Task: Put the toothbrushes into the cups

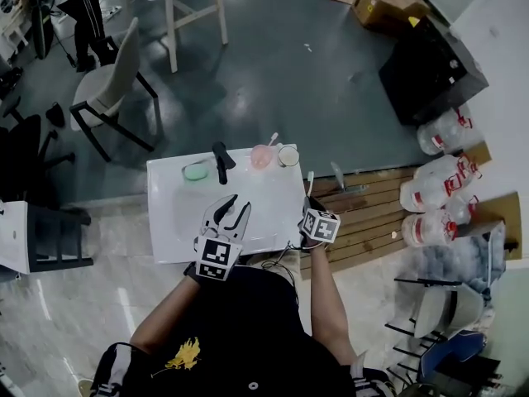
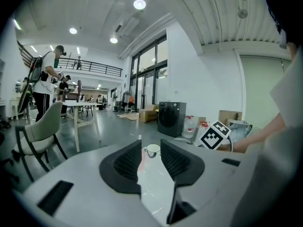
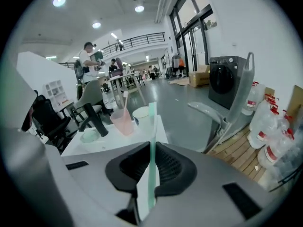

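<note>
No writing can be read anywhere; the red labels on the clear plastic water jugs (image 1: pixel 434 190) are too small.

Far back on the desk (image 1: pixel 169 222) stand, left to right, a dish (image 1: pixel 197 171), a cup (image 1: pixel 261 157) holding a toothbrush (image 1: pixel 273 139), and another cup (image 1: pixel 288 155).

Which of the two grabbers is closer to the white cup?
Right. The right gripper, holding a green toothbrush, is just below-right of the white cup in the head view; the open left gripper sits farther off, below-left.
</note>
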